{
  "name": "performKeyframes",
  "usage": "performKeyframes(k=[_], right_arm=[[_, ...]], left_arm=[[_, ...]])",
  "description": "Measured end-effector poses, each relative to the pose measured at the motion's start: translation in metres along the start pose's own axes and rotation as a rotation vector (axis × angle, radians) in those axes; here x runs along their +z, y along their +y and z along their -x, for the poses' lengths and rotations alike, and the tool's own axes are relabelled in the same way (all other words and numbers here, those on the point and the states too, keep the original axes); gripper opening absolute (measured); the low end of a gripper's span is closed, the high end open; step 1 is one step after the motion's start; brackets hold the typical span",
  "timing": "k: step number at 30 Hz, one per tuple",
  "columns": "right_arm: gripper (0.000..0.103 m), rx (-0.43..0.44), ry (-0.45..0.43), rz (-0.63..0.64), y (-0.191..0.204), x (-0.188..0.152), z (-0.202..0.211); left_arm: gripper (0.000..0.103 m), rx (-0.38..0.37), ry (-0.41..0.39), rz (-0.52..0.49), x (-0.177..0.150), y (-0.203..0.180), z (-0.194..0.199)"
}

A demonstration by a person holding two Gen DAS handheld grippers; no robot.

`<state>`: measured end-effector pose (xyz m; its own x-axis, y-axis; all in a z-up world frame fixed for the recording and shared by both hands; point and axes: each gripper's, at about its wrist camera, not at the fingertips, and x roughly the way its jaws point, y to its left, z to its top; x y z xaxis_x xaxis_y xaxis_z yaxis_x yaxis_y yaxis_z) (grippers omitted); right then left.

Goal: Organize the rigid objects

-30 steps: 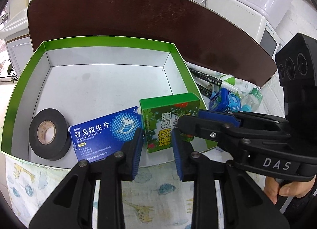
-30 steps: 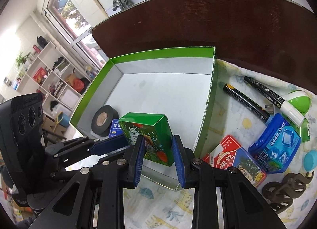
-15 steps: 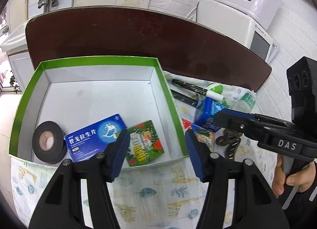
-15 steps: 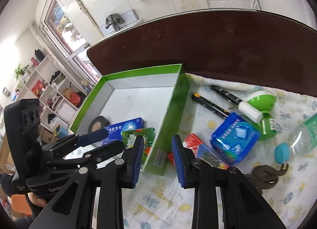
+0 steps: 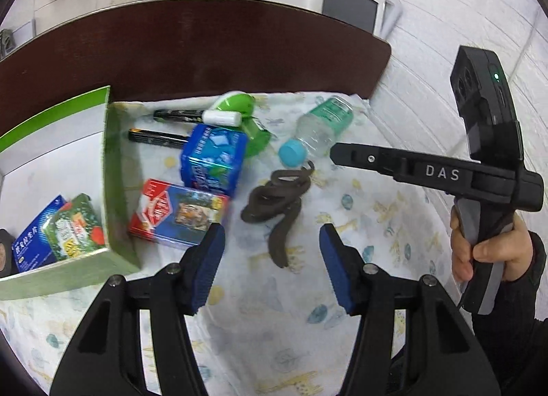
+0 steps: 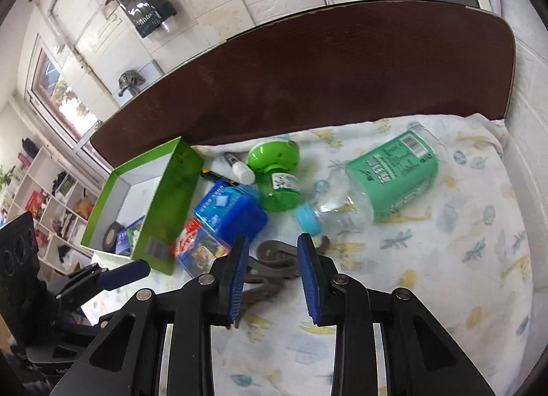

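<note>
both tools hang over the patterned cloth point(image 5: 376, 225) with nothing between their pads. the left tool point(image 5: 272, 259) has its blue pads spread wide apart, low in the middle of the left wrist frame. the right tool point(image 6: 272, 279) has its pads apart too, with a narrower gap, at the lower centre of the right wrist frame.

the green box point(image 5: 113, 170) sits at the left edge of the left wrist frame. inside it lie a blue medicine carton point(image 5: 30, 242), a small green carton point(image 5: 73, 226) resting partly on it, and a roll of black tape point(image 6: 111, 237), seen best in the right wrist frame.

outside the box, on the cloth: a red and blue carton point(image 5: 178, 213) touching the box's right wall, a blue plastic case point(image 5: 214, 156) just above it, two black markers point(image 5: 161, 136) near the box's far corner, a green plastic device point(image 6: 275, 170), and a clear bottle with a green label point(image 6: 373, 180) lying on its side, blue cap toward the camera. a brown hair claw point(image 5: 277, 204) lies on the cloth, in front of both tools.
</note>
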<state>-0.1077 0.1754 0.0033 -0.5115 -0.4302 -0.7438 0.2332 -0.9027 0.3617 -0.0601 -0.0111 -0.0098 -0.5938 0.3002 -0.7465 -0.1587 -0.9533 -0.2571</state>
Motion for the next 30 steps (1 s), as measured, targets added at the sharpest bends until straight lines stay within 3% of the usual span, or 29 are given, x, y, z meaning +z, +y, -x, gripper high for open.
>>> performKeyframes(k=[8, 10, 11, 15, 30], right_arm=[[0.032, -0.027, 0.077, 0.109, -0.02, -0.018, -0.016], [0.032, -0.026, 0.084, 0.127, -0.022, -0.019, -0.021], [0.032, -0.028, 0.089, 0.139, -0.023, -0.019, -0.024], [0.032, -0.02, 0.107, 0.181, -0.024, -0.02, -0.036], [0.043, -0.009, 0.112, 0.369, -0.017, -0.019, -0.054]], left_arm=[[0.053, 0.034, 0.095, -0.007, -0.004, -0.017, -0.043], [0.043, 0.042, 0.106, 0.007, -0.006, -0.015, -0.05], [0.032, 0.041, 0.117, 0.008, -0.008, -0.014, -0.053], [0.021, 0.05, 0.141, 0.033, -0.008, -0.009, -0.064], [0.02, 0.076, 0.153, 0.102, -0.01, 0.027, -0.055]])
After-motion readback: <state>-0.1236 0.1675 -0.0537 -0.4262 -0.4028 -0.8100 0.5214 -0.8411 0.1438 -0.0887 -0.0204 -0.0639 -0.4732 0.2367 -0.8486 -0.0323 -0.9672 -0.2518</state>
